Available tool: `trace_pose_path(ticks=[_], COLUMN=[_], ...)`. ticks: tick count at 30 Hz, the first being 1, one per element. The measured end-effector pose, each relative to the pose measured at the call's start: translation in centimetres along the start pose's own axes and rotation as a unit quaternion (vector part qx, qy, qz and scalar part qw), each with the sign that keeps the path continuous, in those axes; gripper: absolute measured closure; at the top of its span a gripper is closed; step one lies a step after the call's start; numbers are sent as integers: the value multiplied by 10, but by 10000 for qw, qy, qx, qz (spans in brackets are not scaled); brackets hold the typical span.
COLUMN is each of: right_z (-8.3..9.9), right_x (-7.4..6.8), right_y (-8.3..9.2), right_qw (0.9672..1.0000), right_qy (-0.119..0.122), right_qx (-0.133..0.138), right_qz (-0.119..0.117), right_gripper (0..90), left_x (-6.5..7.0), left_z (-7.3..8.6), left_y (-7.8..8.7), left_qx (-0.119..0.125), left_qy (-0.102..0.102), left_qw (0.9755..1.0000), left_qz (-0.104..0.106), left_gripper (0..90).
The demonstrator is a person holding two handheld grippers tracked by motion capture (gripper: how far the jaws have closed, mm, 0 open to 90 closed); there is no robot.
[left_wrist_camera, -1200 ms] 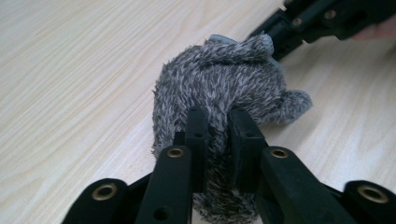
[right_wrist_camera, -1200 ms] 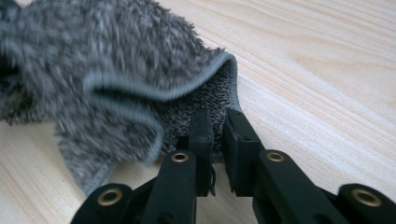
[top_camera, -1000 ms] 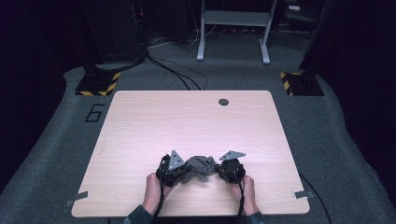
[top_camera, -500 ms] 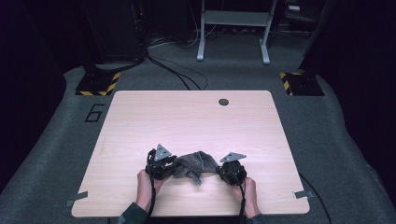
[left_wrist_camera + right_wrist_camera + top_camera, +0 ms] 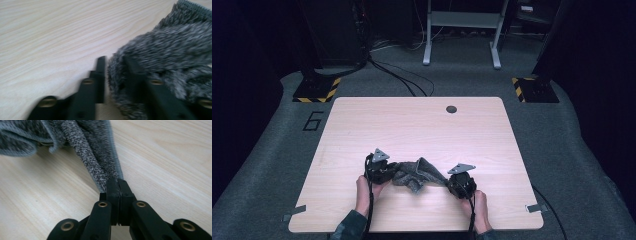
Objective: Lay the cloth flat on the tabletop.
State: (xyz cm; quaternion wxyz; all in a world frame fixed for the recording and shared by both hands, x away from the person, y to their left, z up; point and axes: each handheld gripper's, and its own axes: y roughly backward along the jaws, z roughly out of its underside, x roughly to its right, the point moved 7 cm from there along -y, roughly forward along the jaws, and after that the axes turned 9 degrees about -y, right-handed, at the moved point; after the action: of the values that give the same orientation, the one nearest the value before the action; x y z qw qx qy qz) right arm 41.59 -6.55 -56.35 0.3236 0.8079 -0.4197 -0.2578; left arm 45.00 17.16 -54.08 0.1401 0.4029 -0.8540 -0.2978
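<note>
A fluffy grey cloth (image 5: 417,175) lies bunched near the front edge of the light wooden table (image 5: 422,125), stretched between the two grippers. My left gripper (image 5: 391,174) holds its left end; in the left gripper view the jaws (image 5: 115,61) stand either side of a thick wad of the cloth (image 5: 170,45). My right gripper (image 5: 449,181) is at the cloth's right end. In the right gripper view its jaws (image 5: 117,182) are pressed together on a thin hemmed edge of the cloth (image 5: 87,145), which runs off taut towards the upper left.
A dark round hole (image 5: 451,109) sits near the table's far edge. Tape strips mark the front corners (image 5: 294,214) (image 5: 534,207). Black-and-yellow striped bases (image 5: 317,90) (image 5: 532,87), cables and a metal stand (image 5: 462,30) are on the floor beyond.
My left gripper has moved left and slightly away from me with its end of the cloth, spreading the bunched cloth wider. The right gripper has stayed almost in place.
</note>
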Motion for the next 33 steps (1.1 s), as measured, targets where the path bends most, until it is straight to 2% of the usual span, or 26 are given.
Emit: trace_pose_path(ticks=[2,4,5,9,11,12,13,16,18,19,22,25,26,27,28,29,30,31,32,33], right_z=[-2,-4,-5,-13,-16,-21,-23,-31,-35,-38,-41,-42,-43,-44,-45,-45,-47,-47,-46,-46], right_x=[-1,-2,-3,-5,-6,-7,-8,-9,-8,-6,-5,-6,-8,-8,-9,-9,-11,-10,-10,-10], right_y=[2,5,7,13,14,13,11,4,0,-2,-8,-12,-15,-17,-19,-19,-26,-30,-35,-35], right_qw=[10000,10000,9999,9996,9995,9992,9993,9992,9993,9991,9994,9994,9994,9993,9992,9992,9990,9987,9986,9986], right_qy=[0,-3,23,105,103,210,192,271,222,283,291,304,325,362,385,385,427,490,490,490], right_qx=[52,73,126,264,300,335,307,297,295,281,195,132,109,105,82,82,22,-79,-153,-153], right_qz=[-4,-11,12,0,-10,-30,-9,4,74,119,38,64,7,-2,-25,-25,-128,-137,-144,-144], right_gripper=[862,852,848,833,824,806,788,713,670,642,554,533,516,520,536,536,607,652,700,700], left_x=[1,5,5,26,31,38,41,53,62,67,79,85,86,86,85,85,81,81,80,80], left_z=[-1,-2,-2,-3,-3,-4,-5,-8,-10,-11,-11,-11,-10,-10,-9,-9,-6,-6,-5,-4], left_y=[8,18,18,38,40,45,47,50,49,47,37,28,20,20,13,13,7,7,5,4], left_qx=[39,95,95,208,251,281,302,374,311,290,159,82,-36,-36,-185,-185,-402,-402,-426,-477], left_qy=[23,-82,-82,-494,-550,-647,-688,-857,-1057,-1140,-1334,-1409,-1511,-1511,-1496,-1496,-1629,-1629,-1707,-1767], left_qw=[9999,9997,9997,9981,9977,9971,9966,9952,9935,9927,9909,9900,9885,9885,9886,9886,9858,9858,9842,9829], left_qz=[-115,-203,-203,-298,-296,-296,-326,-304,-288,-247,-88,-26,-24,-24,-13,-13,-111,-111,-192,-189], left_gripper=[449,381,360,329,320,317,316,318,318,318,319,323,345,360,382,439,495,533,595,595])
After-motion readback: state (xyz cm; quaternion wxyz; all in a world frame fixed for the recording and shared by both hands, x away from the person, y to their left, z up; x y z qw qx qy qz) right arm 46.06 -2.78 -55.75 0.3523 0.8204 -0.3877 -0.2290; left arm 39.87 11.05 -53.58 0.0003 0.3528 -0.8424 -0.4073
